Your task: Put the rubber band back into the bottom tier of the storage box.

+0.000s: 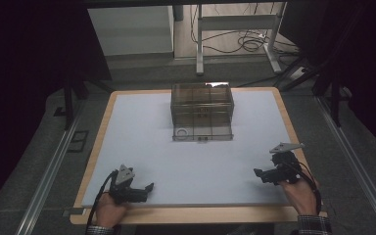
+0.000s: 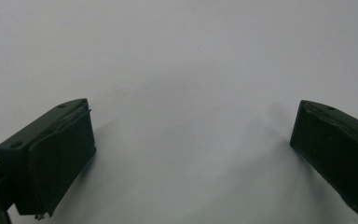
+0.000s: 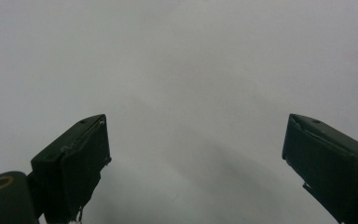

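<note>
Organizer: clear smoky plastic drawer box (image 1: 201,110) at upper centre of the frame, on the white surface (image 1: 142,147), its bottom drawer (image 1: 202,133) pulled forward with a small white ring (image 1: 181,132) inside.
Left tool (image 1: 149,187): lower left, jaws wide apart, nothing between them.
Right tool (image 1: 257,173): lower right, jaws spread, empty, well apart from the box.
Handling: probably light, rigid, slippery; best held by the drawer's front lip.

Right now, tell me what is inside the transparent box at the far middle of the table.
The tinted transparent plastic box shows inner dividers. A small white ring lies in its front-left part. The tint hides whether other compartments hold anything.
</note>
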Tool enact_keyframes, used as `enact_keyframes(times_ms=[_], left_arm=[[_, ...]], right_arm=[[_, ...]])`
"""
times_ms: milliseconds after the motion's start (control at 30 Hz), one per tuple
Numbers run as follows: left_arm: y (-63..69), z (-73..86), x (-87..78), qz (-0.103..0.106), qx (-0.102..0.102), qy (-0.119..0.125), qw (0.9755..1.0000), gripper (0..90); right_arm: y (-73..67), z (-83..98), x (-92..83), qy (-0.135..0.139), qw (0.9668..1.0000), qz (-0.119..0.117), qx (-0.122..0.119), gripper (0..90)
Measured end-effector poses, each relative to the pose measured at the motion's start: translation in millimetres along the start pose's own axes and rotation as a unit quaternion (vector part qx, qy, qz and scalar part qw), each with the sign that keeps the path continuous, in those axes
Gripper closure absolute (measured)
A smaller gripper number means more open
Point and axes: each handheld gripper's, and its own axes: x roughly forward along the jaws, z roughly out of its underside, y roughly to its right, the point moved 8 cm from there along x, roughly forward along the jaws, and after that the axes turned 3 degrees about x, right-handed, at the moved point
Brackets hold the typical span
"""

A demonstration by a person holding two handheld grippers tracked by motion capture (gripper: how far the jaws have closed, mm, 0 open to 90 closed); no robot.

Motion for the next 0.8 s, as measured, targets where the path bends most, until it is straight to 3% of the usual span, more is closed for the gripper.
enact_keyframes(times_ms=[533, 800], left_arm=[[0.0, 0.0, 0.0, 0.0, 0.0, 0.0, 1.0, 0.0], [0.0, -0.1, 0.1, 0.0, -0.001, 0.001, 1.0, 0.0]], right_arm=[[8.7, 21.1, -1.0, -0.011, 0.9999, 0.007, 0.008, 5.3], [13.7, 37.5, 0.9, -0.03, 0.9994, 0.012, 0.01, 5.0]])
